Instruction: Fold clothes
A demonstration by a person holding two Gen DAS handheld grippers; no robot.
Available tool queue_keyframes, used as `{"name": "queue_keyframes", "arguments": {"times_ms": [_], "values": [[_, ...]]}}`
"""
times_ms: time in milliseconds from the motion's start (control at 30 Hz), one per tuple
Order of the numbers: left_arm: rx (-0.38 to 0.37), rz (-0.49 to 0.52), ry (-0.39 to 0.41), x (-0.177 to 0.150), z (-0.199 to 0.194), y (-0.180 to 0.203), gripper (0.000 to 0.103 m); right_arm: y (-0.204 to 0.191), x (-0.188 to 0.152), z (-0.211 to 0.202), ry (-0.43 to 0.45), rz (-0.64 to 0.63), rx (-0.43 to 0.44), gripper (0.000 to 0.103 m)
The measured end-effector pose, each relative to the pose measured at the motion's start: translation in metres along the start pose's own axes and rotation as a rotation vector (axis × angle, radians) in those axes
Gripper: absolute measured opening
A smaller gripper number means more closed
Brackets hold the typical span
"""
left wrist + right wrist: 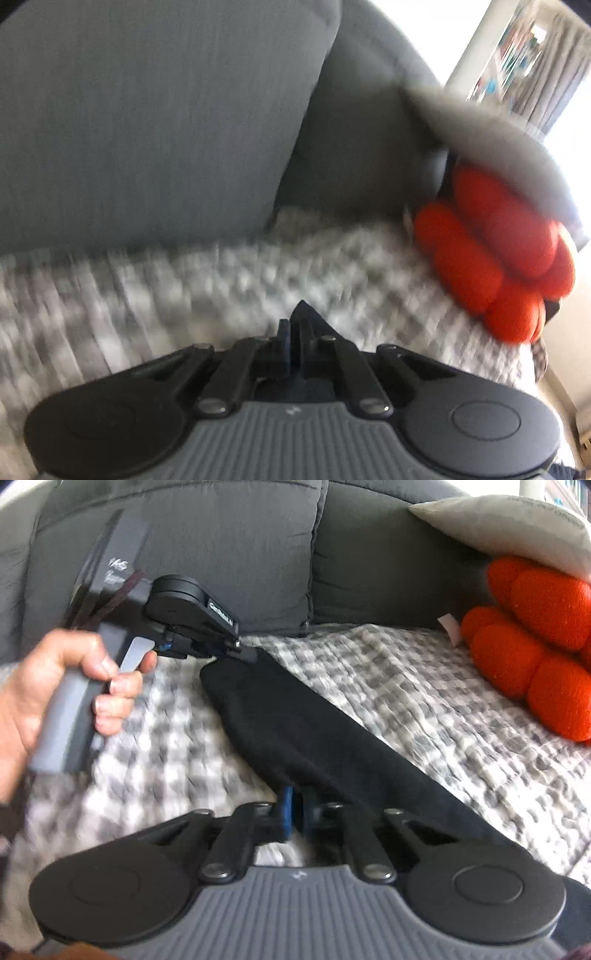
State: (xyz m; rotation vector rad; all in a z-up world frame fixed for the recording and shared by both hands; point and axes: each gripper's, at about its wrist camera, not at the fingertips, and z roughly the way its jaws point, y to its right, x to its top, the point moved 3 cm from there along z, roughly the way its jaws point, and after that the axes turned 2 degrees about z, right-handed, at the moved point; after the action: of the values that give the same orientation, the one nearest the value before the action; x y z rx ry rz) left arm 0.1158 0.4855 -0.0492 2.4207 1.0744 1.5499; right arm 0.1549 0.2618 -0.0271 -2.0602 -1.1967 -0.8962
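A black garment [306, 734] stretches in a long band above the grey-and-white checked blanket [424, 698] on the sofa. In the right wrist view my right gripper [295, 805] is shut on its near edge. A hand [55, 686] holds my left gripper [247, 653], which is shut on the garment's far corner. In the left wrist view my left gripper [295, 332] shows only a small dark point of cloth [303, 310] sticking out between its closed fingers; the rest of the garment is hidden below it. That view is blurred.
Dark grey sofa back cushions [221, 554] rise behind the blanket. An orange knotted cushion [535, 657] and a light grey pillow [517, 528] lie at the right end. A bright window and shelves [524, 55] stand beyond the sofa arm.
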Motion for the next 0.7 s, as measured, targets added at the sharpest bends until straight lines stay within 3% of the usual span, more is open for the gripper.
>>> {"name": "queue_keyframes", "arguments": {"times_ms": [100, 167, 267, 400, 467, 533, 700], "values": [[0.038, 0.013, 0.030, 0.002, 0.000, -0.001, 0.004, -0.002, 0.002, 0.007, -0.003, -0.009, 0.005, 0.000], [0.076, 0.009, -0.020, -0.004, 0.014, -0.006, 0.004, -0.008, -0.002, 0.016, -0.029, -0.027, 0.003, 0.000], [0.068, -0.021, -0.075, -0.008, 0.026, -0.014, 0.006, -0.007, -0.005, 0.013, -0.054, 0.014, 0.009, 0.012], [0.015, -0.046, -0.076, -0.006, 0.025, -0.013, 0.025, 0.008, -0.004, -0.019, -0.045, 0.058, -0.046, 0.015], [0.009, -0.041, -0.076, -0.006, 0.027, -0.011, 0.026, 0.025, -0.009, -0.039, -0.032, 0.083, -0.095, 0.025], [0.005, -0.036, -0.073, -0.006, 0.028, -0.009, 0.027, 0.045, -0.018, -0.063, 0.003, 0.110, -0.167, 0.058], [0.004, -0.008, -0.069, -0.009, 0.037, -0.002, 0.028, 0.104, -0.044, -0.121, 0.082, 0.191, -0.354, 0.058]]}}
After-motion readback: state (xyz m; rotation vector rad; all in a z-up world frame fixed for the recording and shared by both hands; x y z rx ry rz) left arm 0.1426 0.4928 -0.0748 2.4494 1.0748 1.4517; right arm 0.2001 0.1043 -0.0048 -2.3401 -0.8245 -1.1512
